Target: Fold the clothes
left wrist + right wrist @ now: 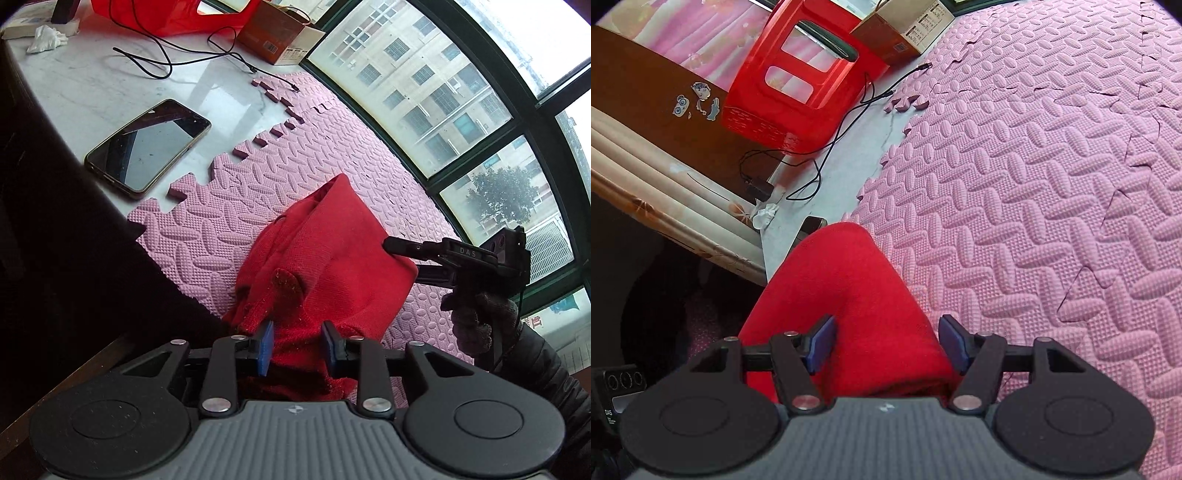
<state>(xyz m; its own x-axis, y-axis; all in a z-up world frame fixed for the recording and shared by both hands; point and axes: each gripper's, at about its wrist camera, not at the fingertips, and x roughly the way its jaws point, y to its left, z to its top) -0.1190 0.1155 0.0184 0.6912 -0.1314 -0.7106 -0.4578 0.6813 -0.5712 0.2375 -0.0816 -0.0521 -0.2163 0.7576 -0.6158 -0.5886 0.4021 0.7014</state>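
In the left wrist view, the left tongs are sitting narrowly parted with red knit fabric bunched between the blue pads, gripping the red garment. The garment is rising in a lifted heap over the pink foam mat. The right tongs are reaching in from the right, tips pressing into the cloth's far edge, held by a gloved hand; from here I cannot tell how far they are parted. A phone is lying on the marble floor beside the mat, near a black cable and a cardboard box.

In the right wrist view, the right tongs are standing wide, and the red garment is draping between the blue pads, which are not pinching it. The mat is filling the right side. A red plastic stool is lying tipped beyond.
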